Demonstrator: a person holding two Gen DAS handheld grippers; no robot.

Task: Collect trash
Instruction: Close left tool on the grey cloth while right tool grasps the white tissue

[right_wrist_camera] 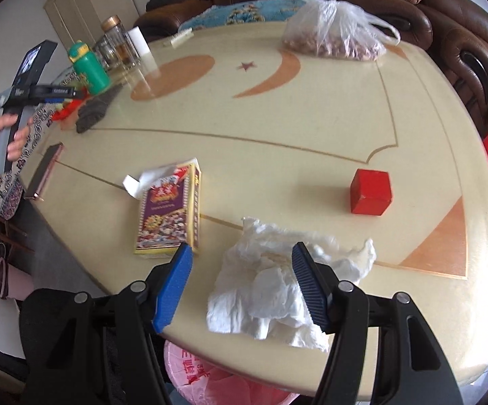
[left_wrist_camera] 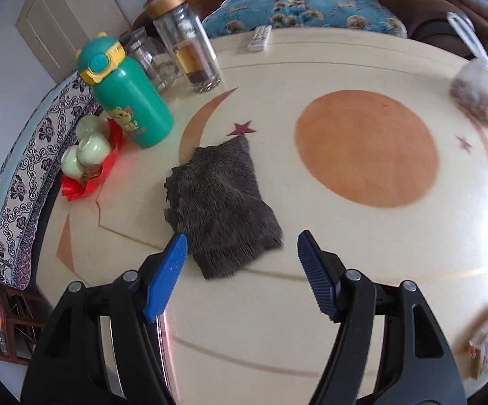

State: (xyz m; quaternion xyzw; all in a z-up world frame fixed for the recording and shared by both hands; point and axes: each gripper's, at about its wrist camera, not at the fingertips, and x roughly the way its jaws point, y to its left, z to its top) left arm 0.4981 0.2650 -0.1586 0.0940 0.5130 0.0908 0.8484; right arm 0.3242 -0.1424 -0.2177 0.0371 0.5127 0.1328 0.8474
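- Your left gripper (left_wrist_camera: 242, 248) hangs over the table (left_wrist_camera: 311, 320) with its jaws apart and nothing between the pads.
- A grey cloth (left_wrist_camera: 222, 209) lies flat just beyond its fingertips; the left blue pad overlaps the cloth's near corner in the view, but I cannot tell whether it touches.
- Past the cloth stand a green bottle (left_wrist_camera: 125, 98) and a glass tumbler (left_wrist_camera: 186, 40), with pale cups (left_wrist_camera: 87, 150) on a red wrapper at the table's left edge.
- Your right gripper (right_wrist_camera: 242, 249) is also released, empty, jaws spread wide.
- The trash, a crumpled white tissue (right_wrist_camera: 277, 280), lies on the table's near edge straight ahead of the right gripper; the right pad crosses over it in the view, the left pad stands clear of it.
- Just left of the tissue lies an opened box (right_wrist_camera: 169, 212); a red cube (right_wrist_camera: 370, 192) sits well apart on the right.
- A pink bag (right_wrist_camera: 223, 384) shows below the table edge, under the tissue.
- A tied plastic bag (right_wrist_camera: 331, 33) rests on the far side.
- Your left hand (right_wrist_camera: 2, 148) shows at the far left of the right view.
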